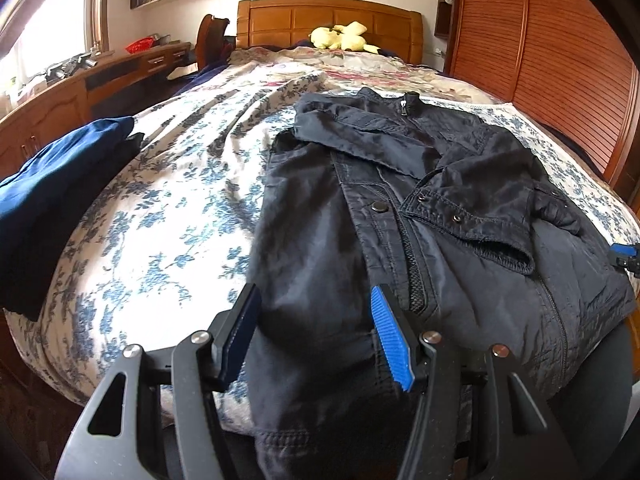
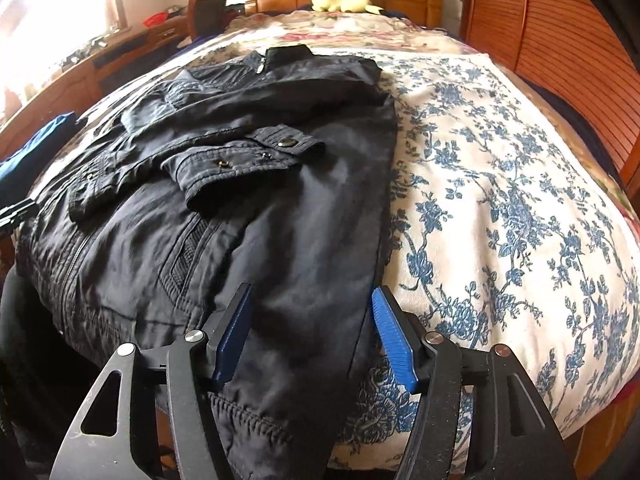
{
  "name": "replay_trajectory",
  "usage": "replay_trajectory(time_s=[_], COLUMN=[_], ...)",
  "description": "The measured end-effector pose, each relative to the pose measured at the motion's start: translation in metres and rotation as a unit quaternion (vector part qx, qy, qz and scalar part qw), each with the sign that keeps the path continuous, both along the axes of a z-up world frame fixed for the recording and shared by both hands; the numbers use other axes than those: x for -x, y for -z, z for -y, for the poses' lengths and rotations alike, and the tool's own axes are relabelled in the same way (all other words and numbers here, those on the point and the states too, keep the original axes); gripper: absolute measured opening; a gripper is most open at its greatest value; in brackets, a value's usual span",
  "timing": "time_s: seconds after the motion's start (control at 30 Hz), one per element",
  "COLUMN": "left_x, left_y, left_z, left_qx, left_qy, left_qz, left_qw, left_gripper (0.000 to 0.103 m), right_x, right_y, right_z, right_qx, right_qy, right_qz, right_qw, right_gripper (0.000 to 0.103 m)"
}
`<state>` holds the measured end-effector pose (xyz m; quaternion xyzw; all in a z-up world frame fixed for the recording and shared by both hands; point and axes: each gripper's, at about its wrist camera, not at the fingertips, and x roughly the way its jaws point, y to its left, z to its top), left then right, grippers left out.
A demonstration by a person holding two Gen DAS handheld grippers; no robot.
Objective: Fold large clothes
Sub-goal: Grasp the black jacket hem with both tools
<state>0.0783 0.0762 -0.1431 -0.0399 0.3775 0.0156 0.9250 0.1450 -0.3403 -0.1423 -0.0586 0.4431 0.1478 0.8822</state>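
Note:
A dark navy jacket [image 1: 420, 208] lies face up on the bed, collar toward the headboard, both sleeves folded across its chest. It also shows in the right wrist view [image 2: 224, 208]. My left gripper [image 1: 316, 300] is open, its blue pads [image 1: 390, 336] straddling the jacket's lower left part near the hem. My right gripper [image 2: 312, 300] is open over the jacket's lower right part, the right pad near the jacket's side edge. The right gripper's tip shows at the edge of the left wrist view [image 1: 626, 258].
The bed has a white cover with blue flowers [image 2: 500, 200]. A folded blue garment [image 1: 52, 200] lies at the bed's left edge. A yellow plush toy [image 1: 340, 36] sits by the wooden headboard. A wooden desk [image 1: 80, 84] stands left; a slatted wardrobe [image 1: 560, 60] stands right.

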Motion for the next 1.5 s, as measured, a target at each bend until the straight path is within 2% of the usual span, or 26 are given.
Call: replay_trajectory(time_s=[0.17,0.2,0.3,0.47,0.57,0.67,0.83,1.1,1.33,1.5], left_x=[0.007,0.009,0.012,0.016,0.018,0.019,0.023,0.025,0.030,0.036], left_y=[0.000,0.001,0.004,0.005,0.008,0.014,0.018,0.019,0.021,0.024], left_z=[-0.001,0.000,0.001,-0.003,-0.010,-0.017,-0.021,-0.023,-0.023,-0.025], left_qx=[-0.005,-0.007,-0.014,-0.020,-0.018,-0.003,0.010,0.011,0.018,0.039], left_qy=[0.011,0.018,0.030,0.029,0.021,0.020,0.025,0.032,0.035,0.038], left_qz=[-0.008,-0.009,-0.017,-0.023,-0.029,-0.037,-0.037,-0.042,-0.044,-0.040], left_qw=[0.9999,0.9998,0.9993,0.9991,0.9992,0.9991,0.9990,0.9985,0.9982,0.9977], left_gripper=[0.055,0.048,0.043,0.042,0.042,0.042,0.042,0.043,0.043,0.043], right_x=[0.003,0.004,0.009,0.014,0.017,0.018,0.016,0.016,0.019,0.018], right_y=[0.003,0.004,0.005,0.007,0.002,-0.009,-0.019,0.003,0.008,0.010], right_z=[0.002,0.004,0.006,0.006,0.001,-0.005,-0.013,-0.014,-0.012,-0.014], right_qx=[0.002,0.001,-0.002,-0.015,-0.030,-0.051,-0.052,-0.018,-0.015,-0.010], right_qy=[-0.008,-0.008,-0.008,-0.012,-0.025,-0.034,-0.045,-0.035,-0.029,-0.030], right_qz=[-0.005,-0.009,-0.010,-0.015,-0.013,-0.003,0.002,-0.034,-0.041,-0.041], right_qw=[1.000,1.000,1.000,1.000,0.999,0.998,0.998,0.999,0.999,0.999], right_gripper=[0.062,0.062,0.062,0.062,0.045,0.041,0.041,0.043,0.044,0.047])
